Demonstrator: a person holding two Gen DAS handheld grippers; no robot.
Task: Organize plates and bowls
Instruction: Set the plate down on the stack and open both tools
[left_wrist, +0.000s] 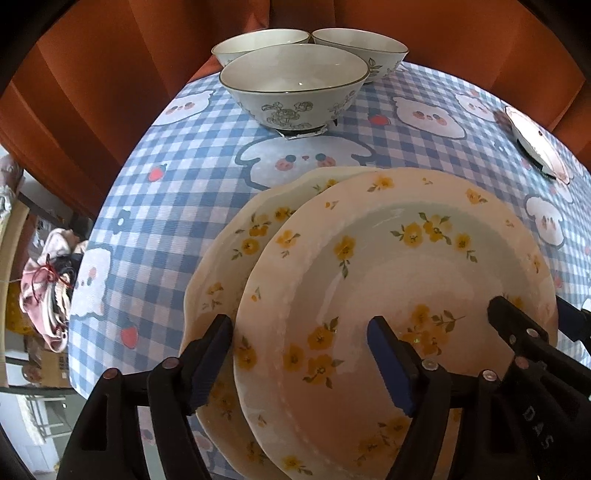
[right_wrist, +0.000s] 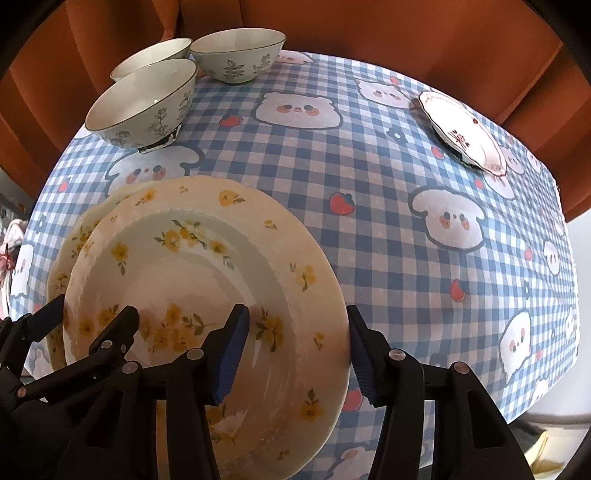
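Now, top plate (left_wrist: 388, 280): between both tongs.
Left tongs (left_wrist: 295, 354): open around its rim.
Right tongs (right_wrist: 295, 347): open too.
Flower plates: two.
Bowls (left_wrist: 291, 85): three.

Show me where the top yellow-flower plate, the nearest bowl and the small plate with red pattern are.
top yellow-flower plate (left_wrist: 388, 280): left wrist view, its well.
nearest bowl (left_wrist: 295, 101): left wrist view, outer wall.
small plate with red pattern (right_wrist: 461, 129): right wrist view, its centre.

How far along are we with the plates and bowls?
Done: top yellow-flower plate lies on the lower plate, offset. In hand: left gripper and right gripper straddle its opposite rims. Left: the red-patterned plate sits apart; three bowls are unstacked.
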